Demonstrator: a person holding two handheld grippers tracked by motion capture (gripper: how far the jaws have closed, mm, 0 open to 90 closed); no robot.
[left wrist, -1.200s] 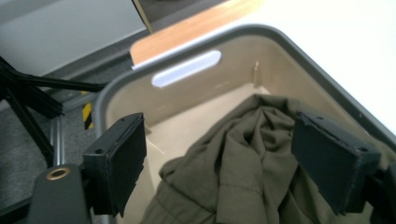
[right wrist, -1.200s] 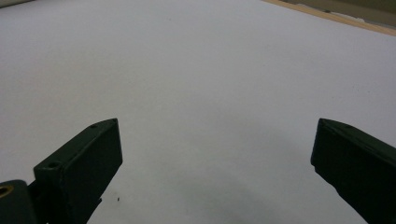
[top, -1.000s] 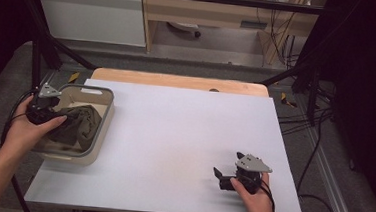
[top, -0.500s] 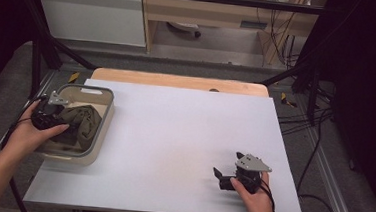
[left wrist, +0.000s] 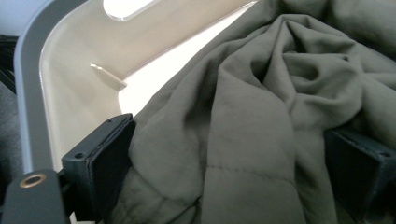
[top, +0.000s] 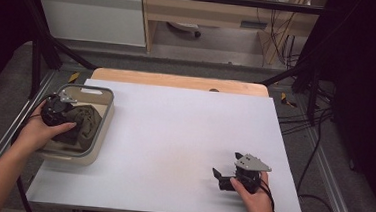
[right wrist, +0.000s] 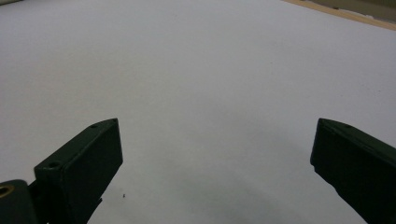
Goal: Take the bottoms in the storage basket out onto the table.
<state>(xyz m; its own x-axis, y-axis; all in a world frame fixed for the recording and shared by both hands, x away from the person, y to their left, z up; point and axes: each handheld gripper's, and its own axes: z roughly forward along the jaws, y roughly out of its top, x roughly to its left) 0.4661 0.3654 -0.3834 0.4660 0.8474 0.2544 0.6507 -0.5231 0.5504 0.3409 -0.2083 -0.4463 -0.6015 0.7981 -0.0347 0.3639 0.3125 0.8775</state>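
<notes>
A crumpled olive-green cloth (top: 83,122) lies in a grey-rimmed cream bin (top: 105,126) at the table's left edge. My left gripper (top: 69,112) reaches down into the bin. In the left gripper view the cloth (left wrist: 261,116) bulges between the two black jaws of my left gripper (left wrist: 226,135), and the bin's wall (left wrist: 70,84) rises at the left. Those jaws have just been opening and stand wide, so they are open around the cloth. My right gripper (top: 219,179) rests low over the white table near the front right, open (right wrist: 215,128) with nothing between its jaws.
The white tabletop (top: 184,131) stretches between the bin and the right gripper, with a wooden strip (top: 177,81) along its far edge. Black frame legs and cables stand beyond the table on both sides.
The left hand has sunk a little deeper into the bin, onto the cloth. The right hand and its gripper have stayed in place.
</notes>
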